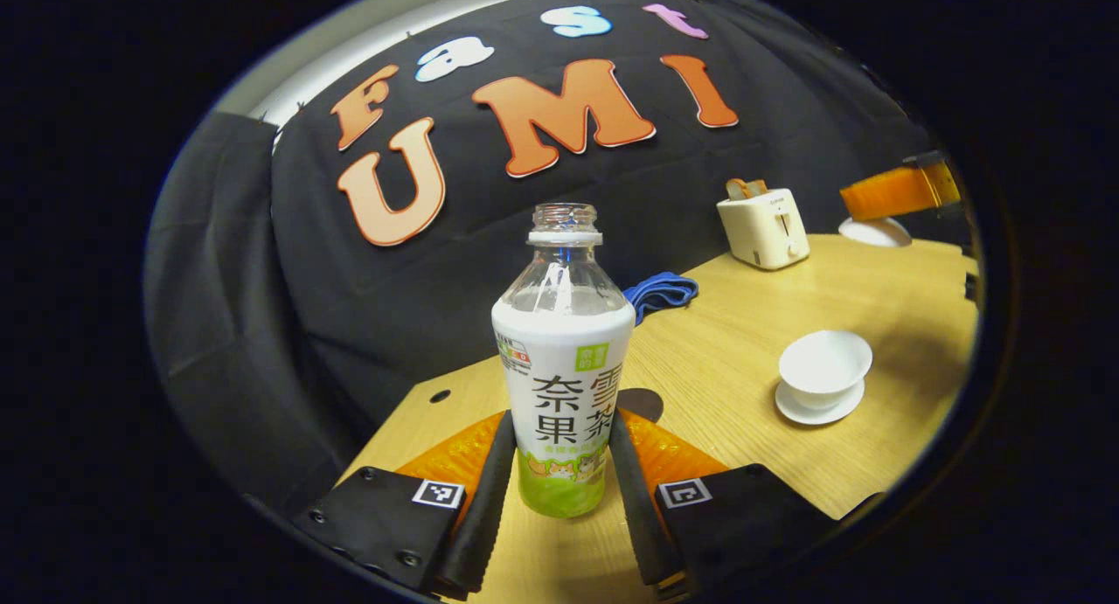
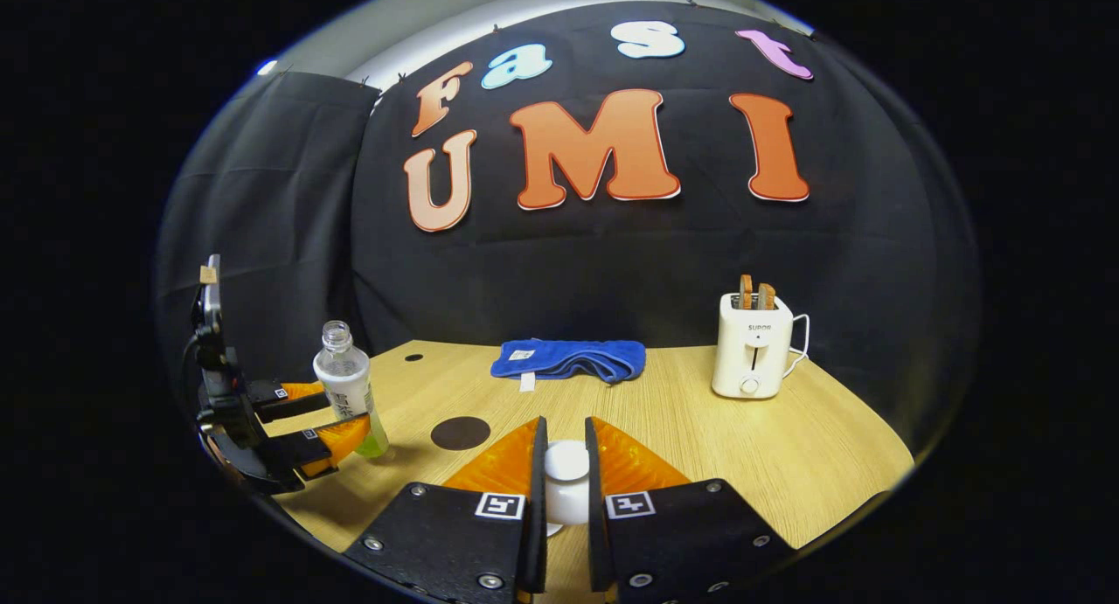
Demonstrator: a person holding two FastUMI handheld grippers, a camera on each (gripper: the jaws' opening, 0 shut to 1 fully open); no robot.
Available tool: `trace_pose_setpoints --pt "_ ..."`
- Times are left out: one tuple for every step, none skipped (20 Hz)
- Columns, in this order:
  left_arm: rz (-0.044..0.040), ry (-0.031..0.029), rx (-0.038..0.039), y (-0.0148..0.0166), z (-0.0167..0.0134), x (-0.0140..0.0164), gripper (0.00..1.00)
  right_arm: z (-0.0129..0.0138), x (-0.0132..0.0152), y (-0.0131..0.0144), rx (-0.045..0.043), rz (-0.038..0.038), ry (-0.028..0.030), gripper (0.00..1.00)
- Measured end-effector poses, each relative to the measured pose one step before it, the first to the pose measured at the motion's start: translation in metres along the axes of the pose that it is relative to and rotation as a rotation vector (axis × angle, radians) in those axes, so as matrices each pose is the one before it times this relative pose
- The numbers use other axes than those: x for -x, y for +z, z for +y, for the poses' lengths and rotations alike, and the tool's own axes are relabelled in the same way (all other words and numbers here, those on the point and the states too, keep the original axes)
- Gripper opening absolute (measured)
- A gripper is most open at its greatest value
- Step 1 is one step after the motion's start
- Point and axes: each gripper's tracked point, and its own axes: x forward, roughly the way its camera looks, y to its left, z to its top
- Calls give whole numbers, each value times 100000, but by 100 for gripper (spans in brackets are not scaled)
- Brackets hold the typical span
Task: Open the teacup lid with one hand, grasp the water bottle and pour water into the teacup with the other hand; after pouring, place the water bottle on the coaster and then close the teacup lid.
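Observation:
An uncapped water bottle [image 1: 562, 359] with a white and green label stands upright between my left gripper's [image 1: 561, 416] fingers, which press on both its sides. The right gripper view has the same bottle [image 2: 347, 394] and left gripper [image 2: 337, 422] at the table's left edge. Just behind the bottle lies a dark round coaster [image 1: 644, 403], also seen as the coaster [image 2: 461, 433] right of the bottle. The white teacup [image 1: 824, 368] sits lidless on its saucer [image 1: 818, 409] to the right. My right gripper [image 2: 566, 425] is shut on the white teacup lid [image 2: 566, 473], held up above the table.
A cream toaster [image 2: 750, 346] with toast in its slots stands at the back right, and a folded blue cloth [image 2: 568, 359] lies at the back middle. The wooden table [image 2: 787, 455] ends close to the left of the bottle, by a small hole [image 1: 440, 396].

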Motion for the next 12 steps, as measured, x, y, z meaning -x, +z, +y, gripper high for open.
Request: trace_pose_setpoints --pt "556 90 -4038 -93 -137 -54 65 -291 103 -62 144 -237 -515 19" --pt "816 -284 -3297 -171 -200 -122 65 -250 192 -9 120 -19 -418 19" --pt "1072 -517 -2869 -163 -262 -190 65 -202 163 88 194 -82 -470 19" --pt "1147 -546 -2881 -232 -394 -5 66 -309 187 60 249 -189 -632 19" --pt "507 -221 -3175 52 -227 -244 66 -281 4 -107 329 -326 -443 19" --pt "92 -15 -4187 99 -299 -30 64 -191 63 31 280 -450 -513 19" --pt "-336 -24 -4903 275 -212 -59 64 -182 162 -22 97 -133 -329 19" --pt "-183 40 -5055 264 -239 -53 66 -286 142 116 -187 -102 -475 19" --pt "-429 -130 -4789 216 -256 8 66 -157 129 28 -405 -3 -360 19" --pt "-472 -240 -4246 261 -336 -126 64 -190 98 98 -530 -302 -201 19" --pt "-527 -482 -3335 124 -406 -106 64 -192 40 -53 -544 -134 -100 19" --pt "-955 -1202 -2555 105 -679 242 66 -96 79 -40 -398 -133 -194 19"
